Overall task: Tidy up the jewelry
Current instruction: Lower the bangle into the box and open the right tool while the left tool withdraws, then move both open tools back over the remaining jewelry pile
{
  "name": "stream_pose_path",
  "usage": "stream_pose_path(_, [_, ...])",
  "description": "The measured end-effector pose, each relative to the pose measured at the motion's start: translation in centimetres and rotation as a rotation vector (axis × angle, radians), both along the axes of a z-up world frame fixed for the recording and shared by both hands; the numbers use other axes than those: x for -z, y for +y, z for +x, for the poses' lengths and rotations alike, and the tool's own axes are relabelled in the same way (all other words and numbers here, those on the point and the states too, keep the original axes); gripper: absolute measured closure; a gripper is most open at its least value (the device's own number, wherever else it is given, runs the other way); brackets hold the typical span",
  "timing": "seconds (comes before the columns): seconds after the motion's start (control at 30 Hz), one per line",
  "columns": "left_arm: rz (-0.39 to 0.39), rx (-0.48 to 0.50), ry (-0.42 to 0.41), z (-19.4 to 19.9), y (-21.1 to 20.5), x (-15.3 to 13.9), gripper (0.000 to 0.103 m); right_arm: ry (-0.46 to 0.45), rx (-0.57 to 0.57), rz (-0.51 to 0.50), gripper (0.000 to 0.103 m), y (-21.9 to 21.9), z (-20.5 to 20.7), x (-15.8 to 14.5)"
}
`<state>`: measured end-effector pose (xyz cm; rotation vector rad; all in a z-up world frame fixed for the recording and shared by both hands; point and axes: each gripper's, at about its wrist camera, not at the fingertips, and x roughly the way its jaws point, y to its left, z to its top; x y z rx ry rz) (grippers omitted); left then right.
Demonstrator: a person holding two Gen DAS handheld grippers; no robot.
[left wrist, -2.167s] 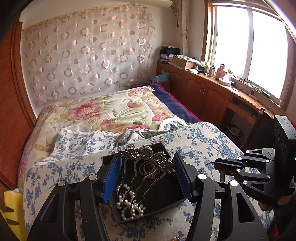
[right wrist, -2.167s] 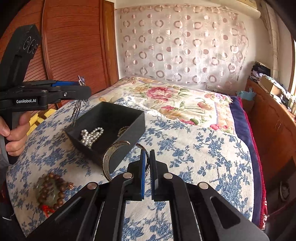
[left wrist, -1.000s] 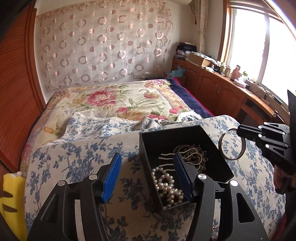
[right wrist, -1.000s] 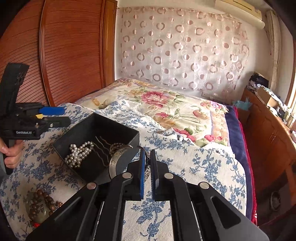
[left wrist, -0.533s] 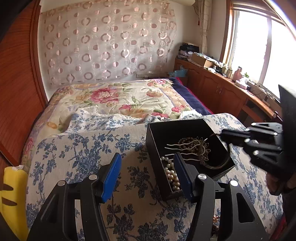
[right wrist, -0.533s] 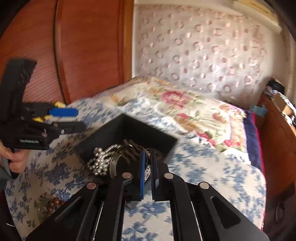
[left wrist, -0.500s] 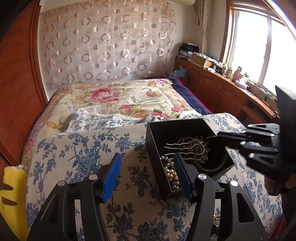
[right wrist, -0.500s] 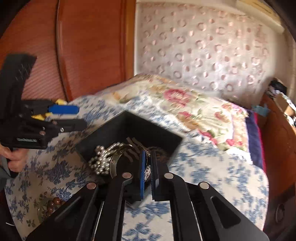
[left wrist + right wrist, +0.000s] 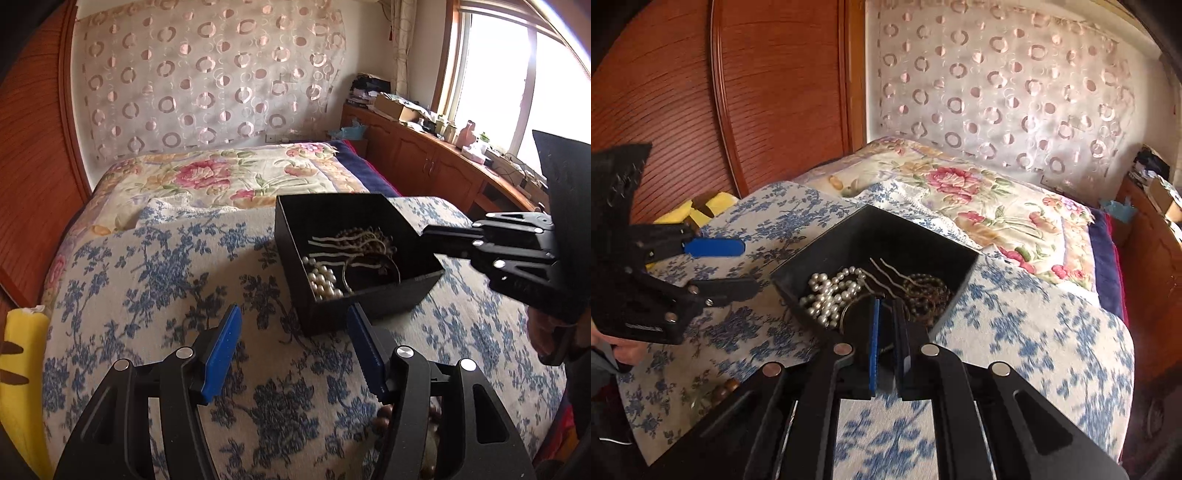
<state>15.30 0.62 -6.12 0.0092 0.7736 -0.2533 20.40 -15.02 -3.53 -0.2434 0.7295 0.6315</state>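
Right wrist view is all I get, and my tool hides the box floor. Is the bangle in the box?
Observer: Yes. The left wrist view shows the bangle lying in the box next to the pearls.
Operator: Is it touching my tool?
Observer: No. From that side the right tool is at the box's right wall, apart from the bangle.
Operator: Is the left tool carrying anything?
Observer: No. The left tool is wide open, with nothing between its fingers.
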Motion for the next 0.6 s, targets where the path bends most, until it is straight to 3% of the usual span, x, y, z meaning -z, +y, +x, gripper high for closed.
stream_pose_path(0.1, [0.002, 0.001, 0.007, -1.2, -0.2, 0.5, 0.046, -0.007, 0.009, 0.005, 0.092, -0.9, -2.0, -0.1])
stream_pose_path(0.23, [-0.003, 0.006, 0.000, -3.2, -0.3, 0.6, 0.037, 0.008, 0.021, 0.017, 0.074, -1.9, -4.9, 0.8])
stream_pose_path(0.6, [0.013, 0.030, -0.013, -7.5, -1.3, 0.3, 0.037, 0.094, 0.037, 0.027, 0.073, -3.5, -10.7, 3.8])
